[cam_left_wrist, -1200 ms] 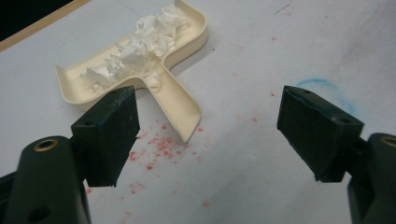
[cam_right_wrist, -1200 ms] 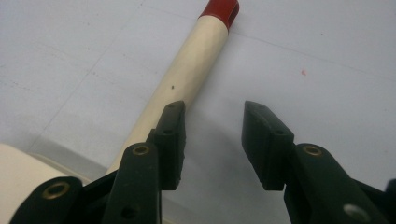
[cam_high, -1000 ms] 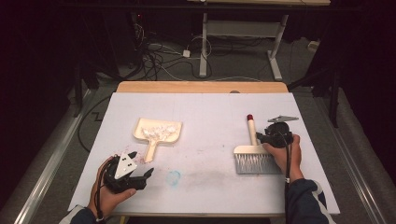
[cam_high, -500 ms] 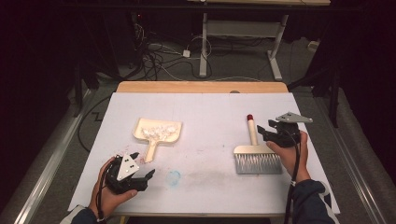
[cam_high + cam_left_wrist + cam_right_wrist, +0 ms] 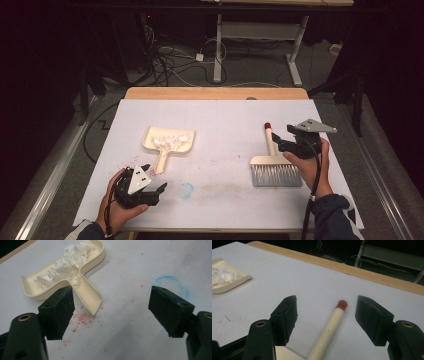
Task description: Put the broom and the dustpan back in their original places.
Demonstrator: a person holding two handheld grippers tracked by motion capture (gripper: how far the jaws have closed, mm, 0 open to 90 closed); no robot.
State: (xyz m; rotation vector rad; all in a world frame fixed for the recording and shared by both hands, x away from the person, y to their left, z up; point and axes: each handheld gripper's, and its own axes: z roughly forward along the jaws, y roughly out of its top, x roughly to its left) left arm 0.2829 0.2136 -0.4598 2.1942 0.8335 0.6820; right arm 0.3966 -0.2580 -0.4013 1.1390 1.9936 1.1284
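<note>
L gripper (image 5: 161,188) is held low at the near-left of the table, gripped from behind by the L hand (image 5: 117,207), forearm coming in from the bottom edge. Its jaws are set wide apart, nothing pressed betw. them, angled fwd and to the right. R gripper (image 5: 280,141) is held higher at the right side by the R hand (image 5: 309,165), sleeve seen at the wrist; jaws have just been opening, pads clear, pointed left.
</note>
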